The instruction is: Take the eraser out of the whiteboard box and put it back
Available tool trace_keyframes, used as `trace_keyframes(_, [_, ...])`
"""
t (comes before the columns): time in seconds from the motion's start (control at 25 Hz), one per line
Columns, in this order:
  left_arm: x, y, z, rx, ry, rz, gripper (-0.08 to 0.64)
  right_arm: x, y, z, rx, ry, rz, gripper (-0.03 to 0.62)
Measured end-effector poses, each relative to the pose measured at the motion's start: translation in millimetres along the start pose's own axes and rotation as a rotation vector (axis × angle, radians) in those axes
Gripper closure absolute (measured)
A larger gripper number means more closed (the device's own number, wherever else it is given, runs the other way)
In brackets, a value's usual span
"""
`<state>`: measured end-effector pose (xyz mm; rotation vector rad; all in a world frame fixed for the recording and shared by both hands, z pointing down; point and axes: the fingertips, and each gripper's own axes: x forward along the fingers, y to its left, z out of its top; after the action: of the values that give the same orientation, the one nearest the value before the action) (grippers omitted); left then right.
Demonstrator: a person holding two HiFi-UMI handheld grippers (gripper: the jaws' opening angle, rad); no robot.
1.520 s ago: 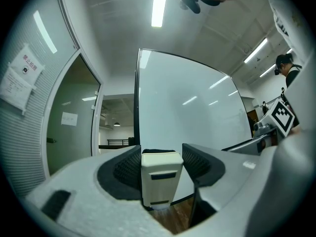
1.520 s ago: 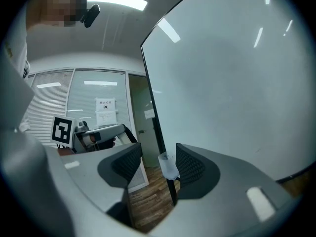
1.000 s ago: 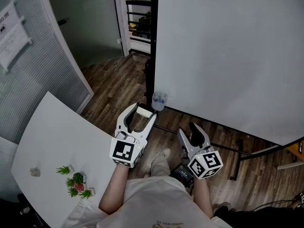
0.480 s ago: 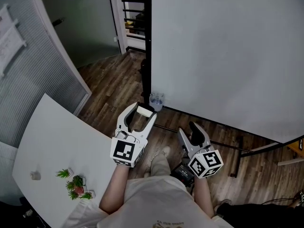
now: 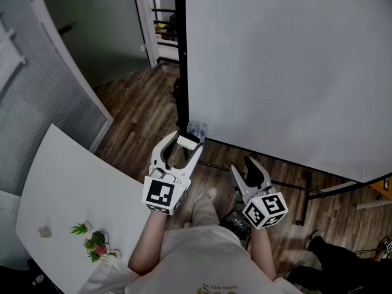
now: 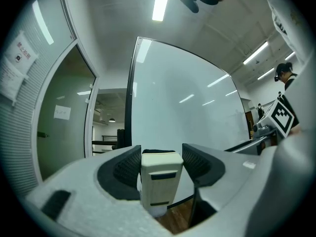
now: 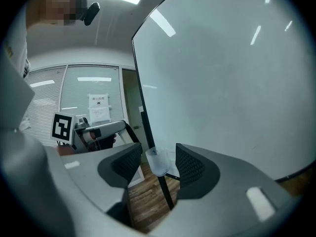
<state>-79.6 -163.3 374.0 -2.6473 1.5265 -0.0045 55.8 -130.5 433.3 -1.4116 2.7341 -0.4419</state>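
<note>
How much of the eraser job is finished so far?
Done: the eraser is out of the clear box at the whiteboard's lower corner. In hand: the left gripper clamps the eraser, close to that box. The right gripper is open and empty. Left: dropping the eraser back into the box.

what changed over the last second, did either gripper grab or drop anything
The left gripper, shut on the cream rectangular eraser, moved closer to the small clear plastic box at the white whiteboard's lower corner; in the head view the eraser now nearly meets it. Nothing was taken or released. The right gripper stayed open and empty.
</note>
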Motion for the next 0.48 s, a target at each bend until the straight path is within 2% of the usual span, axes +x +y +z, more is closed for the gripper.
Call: trace_keyframes(0.48, [26,7,-8,-0.017,0.009,-0.023,0.301,11,-17,-4,0.003,0.029,-0.031,0.371])
